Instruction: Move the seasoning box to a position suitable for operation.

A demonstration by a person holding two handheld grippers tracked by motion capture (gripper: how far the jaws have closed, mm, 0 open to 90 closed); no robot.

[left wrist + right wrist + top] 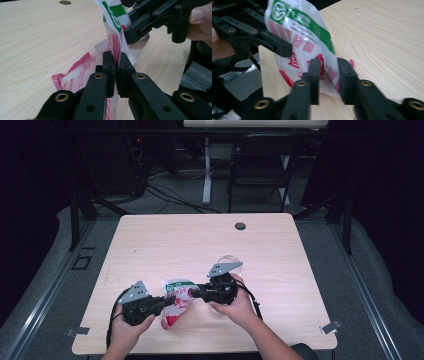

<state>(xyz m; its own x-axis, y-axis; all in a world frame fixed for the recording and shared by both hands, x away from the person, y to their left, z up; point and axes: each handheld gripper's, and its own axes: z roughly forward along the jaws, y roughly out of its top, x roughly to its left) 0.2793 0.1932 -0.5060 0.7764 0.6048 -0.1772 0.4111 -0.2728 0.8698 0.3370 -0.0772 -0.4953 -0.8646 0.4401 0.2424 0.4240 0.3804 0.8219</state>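
A white plastic bag [176, 302] with red and green print hangs between my two grippers near the table's front edge. My left gripper [162, 302] comes in from the left. In the left gripper view my left gripper [116, 65] is shut on a thin fold of the bag [82, 72]. My right gripper [195, 294] reaches in from the right. In the right gripper view my right gripper [329, 72] has the bag's lower part [302, 32] filling the gap between its jaws, and both pads touch it. The bag's bottom corner rests on the table [200, 235].
A small clear round object [230, 260] lies just behind the right gripper. A black round cap [240, 226] sits near the table's far edge. A folding chair [260, 165] and cables stand on the floor beyond the table.
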